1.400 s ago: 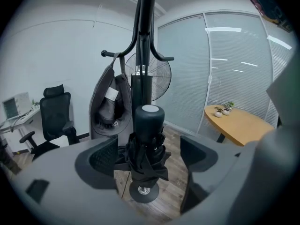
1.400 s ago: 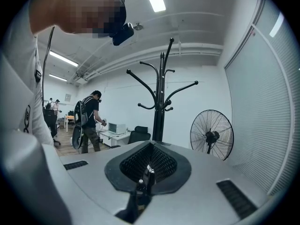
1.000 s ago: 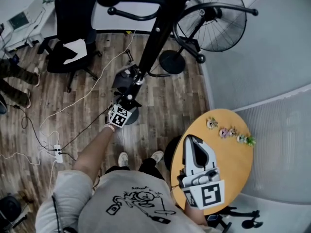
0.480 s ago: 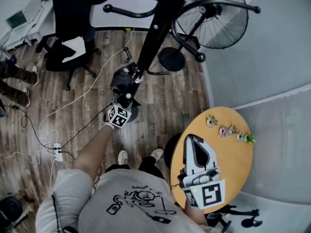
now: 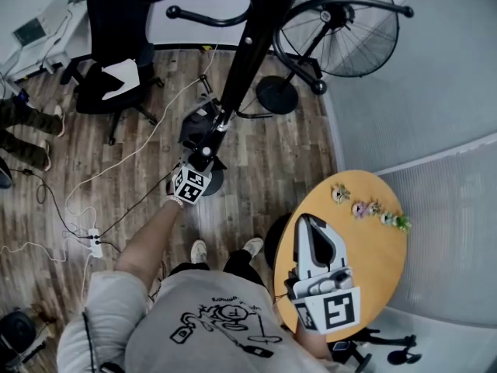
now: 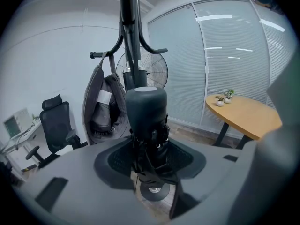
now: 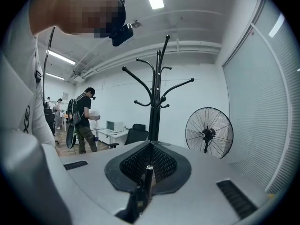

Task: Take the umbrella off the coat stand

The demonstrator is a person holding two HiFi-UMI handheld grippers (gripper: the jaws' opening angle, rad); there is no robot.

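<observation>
**Umbrella gripped low on the stand: lift it clear, don't drag it**

The black coat stand [image 5: 247, 61] fills the middle of the head view, its pole running down to a base on the wooden floor. A floor fan [image 5: 342, 29] stands behind it, and a round wooden worktop [image 5: 373, 255] is off to the person's right. A grey bag [image 6: 101, 109] hangs from one of the stand's hooks. Just in front of the pole is the folded black umbrella [image 6: 146, 109], low on the stand. Its stubby handle points toward the left gripper's camera and its strap and cloth are bunched below.

The left gripper [image 5: 200, 165] has just been closing. Its fingers are now drawn in narrow around the umbrella, just under the handle, and they appear to press on it. The right gripper [image 5: 309, 225] hovers over the worktop with its fingers together and nothing between them.

The grasp looks made, so the step in hand is freeing the umbrella. No view shows how it is caught on the stand. The safest move is probably a short lift first, to slacken any loop or strap, and only then a pull away from the pole. A straight pull could tip the stand or snag the bag beside it. The grip sits on soft cloth near the handle, so it may slip and should be kept firm.
</observation>
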